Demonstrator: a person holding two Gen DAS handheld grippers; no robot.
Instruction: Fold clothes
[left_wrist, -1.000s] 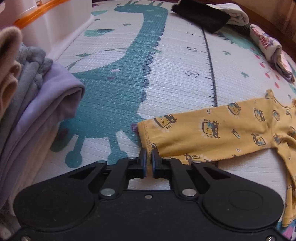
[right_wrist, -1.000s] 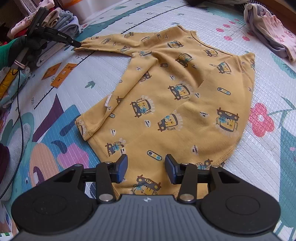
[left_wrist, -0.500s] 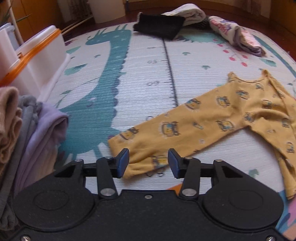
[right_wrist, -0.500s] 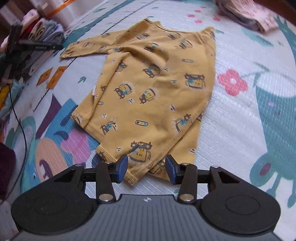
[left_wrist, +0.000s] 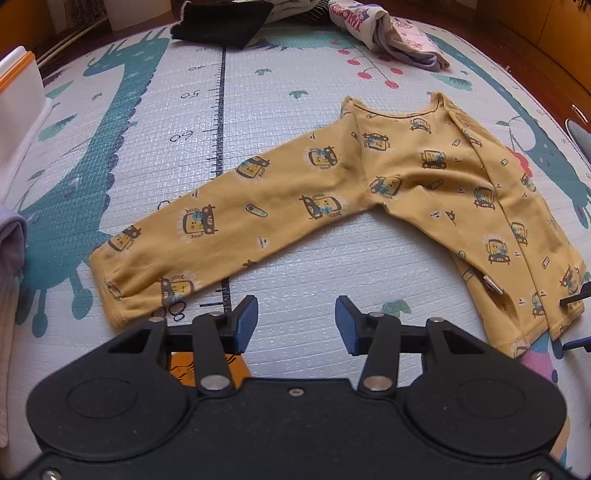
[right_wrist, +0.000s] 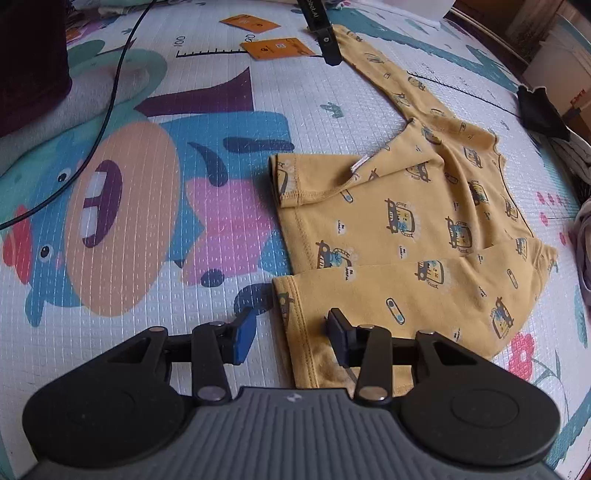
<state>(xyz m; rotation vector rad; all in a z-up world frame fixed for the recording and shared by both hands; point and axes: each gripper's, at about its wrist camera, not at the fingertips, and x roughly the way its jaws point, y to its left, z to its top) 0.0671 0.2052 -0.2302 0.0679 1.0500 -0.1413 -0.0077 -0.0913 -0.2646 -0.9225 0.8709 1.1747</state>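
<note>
Play mat (left_wrist: 295, 122): printed foam floor covering with a teal giraffe, a height ruler, cherries and cartoon animals; it carries everything listed.

Yellow shirt (left_wrist: 424, 173): long-sleeved child's top with a small car print, lying flat on the mat near its middle. One sleeve (left_wrist: 207, 236) stretches out across the ruler line, its cuff close to the left gripper. The other sleeve (right_wrist: 332, 181) is folded across the body. The bottom hem lies at the right gripper.

Loose clothes: a black garment (left_wrist: 221, 18) and a pale printed bundle (left_wrist: 391, 37) at the far edge of the mat, well apart from the shirt.

Left gripper (left_wrist: 295, 321): above bare mat just beside the outstretched cuff; fingers apart, nothing between them.

Right gripper (right_wrist: 291, 332): over the hem corner; fingers apart and closing, with the hem edge between them, pads not pressing on it.

Orange cards (right_wrist: 277, 48): two, flat on the mat beyond the shirt.

Black cable (right_wrist: 110, 92): trailing over the mat.
</note>
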